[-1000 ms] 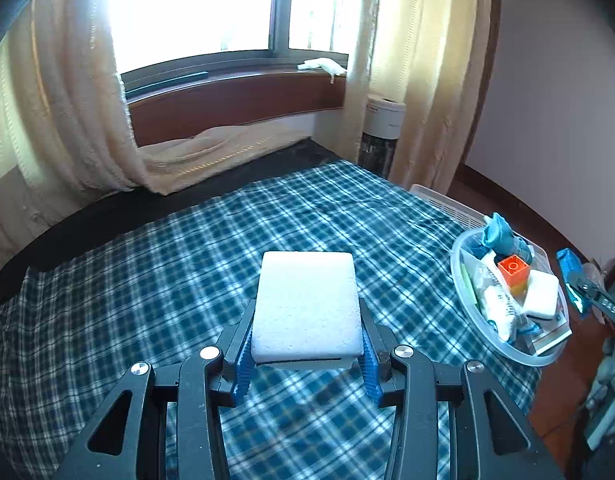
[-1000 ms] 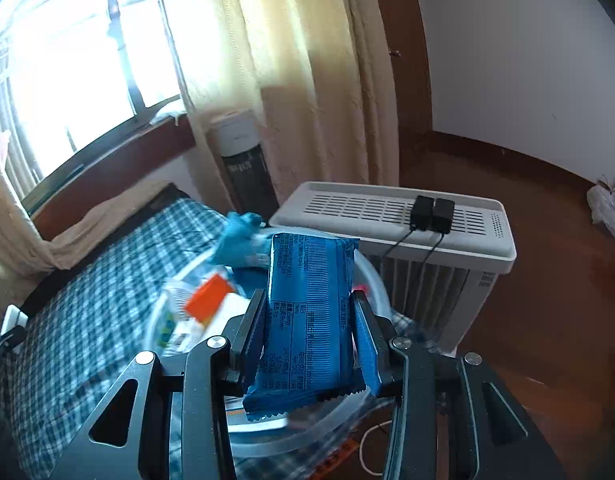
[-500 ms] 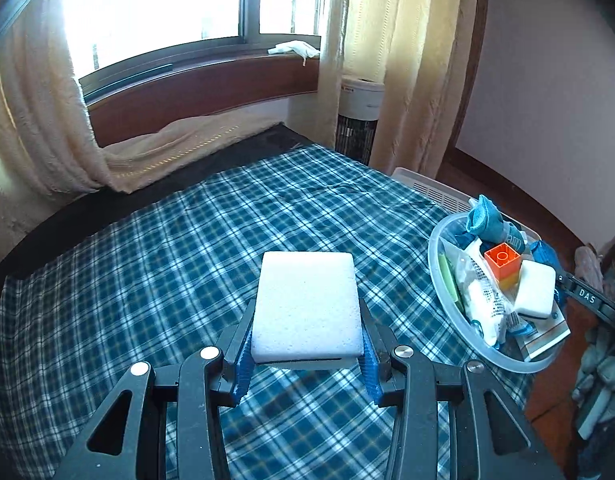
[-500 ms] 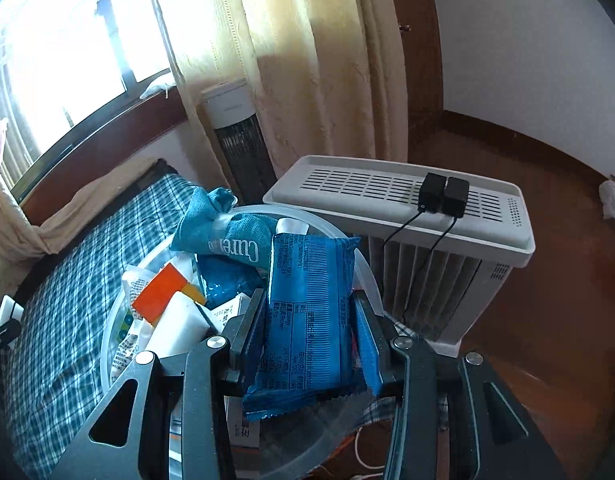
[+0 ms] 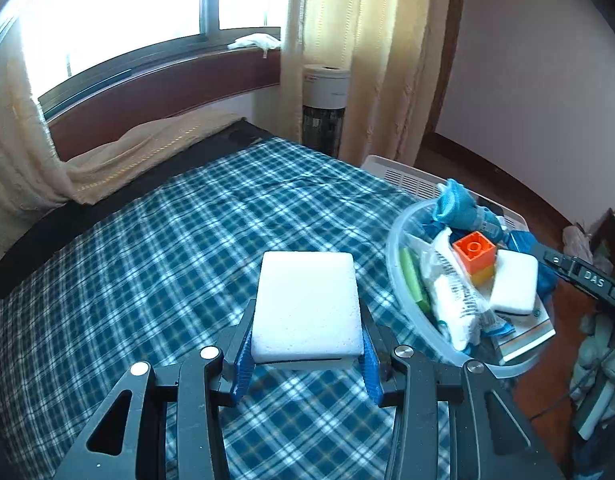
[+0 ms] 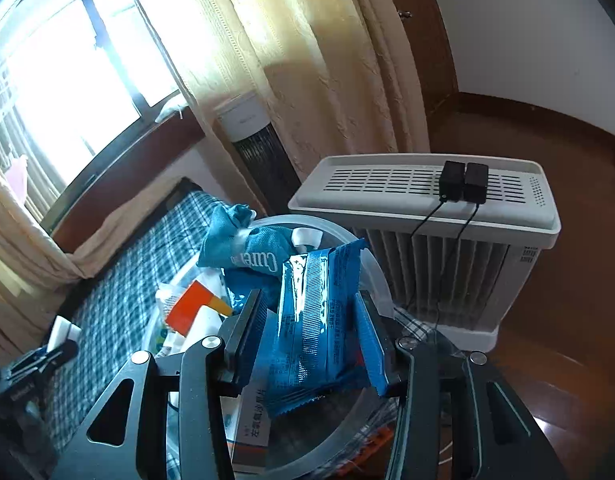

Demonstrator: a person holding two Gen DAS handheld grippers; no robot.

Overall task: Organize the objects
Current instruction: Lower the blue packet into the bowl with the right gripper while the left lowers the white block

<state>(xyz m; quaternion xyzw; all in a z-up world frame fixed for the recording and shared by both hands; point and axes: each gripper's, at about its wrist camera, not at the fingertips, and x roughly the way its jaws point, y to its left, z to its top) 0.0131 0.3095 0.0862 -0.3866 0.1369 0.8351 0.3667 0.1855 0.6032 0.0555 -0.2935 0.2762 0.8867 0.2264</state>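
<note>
My right gripper (image 6: pixel 310 332) has just been opening around the crinkly blue foil packet (image 6: pixel 315 332), above the clear plastic bowl (image 6: pixel 371 280).

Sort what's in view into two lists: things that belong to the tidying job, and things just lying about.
Job:
white sponge, held in left claw
blue packet, between right claw's just-opening jaws
clear bowl of collected items
orange block

Lying about:
white heater
curtains
windowsill cloth

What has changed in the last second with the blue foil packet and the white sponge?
The right gripper came down over the clear plastic bowl; its jaws have just been opening, and the blue foil packet tilts loose between them. The left gripper stays clamped on the white rectangular sponge.
</note>
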